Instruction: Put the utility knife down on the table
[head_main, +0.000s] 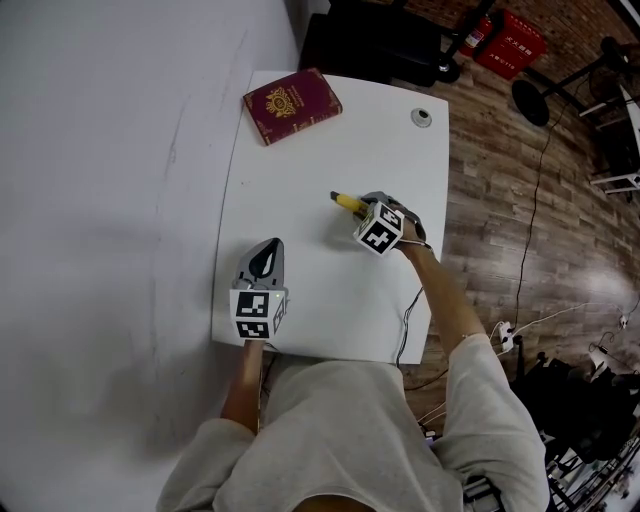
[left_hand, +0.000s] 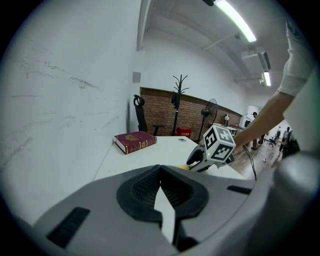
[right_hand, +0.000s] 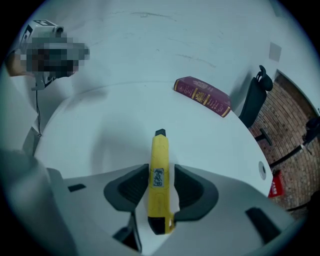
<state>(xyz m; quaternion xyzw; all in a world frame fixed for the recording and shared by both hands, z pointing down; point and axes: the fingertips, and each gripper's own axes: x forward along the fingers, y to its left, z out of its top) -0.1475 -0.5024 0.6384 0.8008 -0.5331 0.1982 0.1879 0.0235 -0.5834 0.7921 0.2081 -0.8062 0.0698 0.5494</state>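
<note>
The yellow plastic utility knife (right_hand: 159, 150) lies lengthwise between the jaws of the right gripper (right_hand: 160, 172), its black tip poking out past them over the white round-cornered table (head_main: 300, 150). The jaws stand parted, with slivers of gap at the pads, so they seem not to clamp it. The left gripper (left_hand: 161, 172), closed and empty, sits near the table's front edge. A maroon hardback book (head_main: 291, 104) lies at the far corner by the white wall (head_main: 100, 200). Wood-plank floor (head_main: 520, 200) flanks the table's right.
</note>
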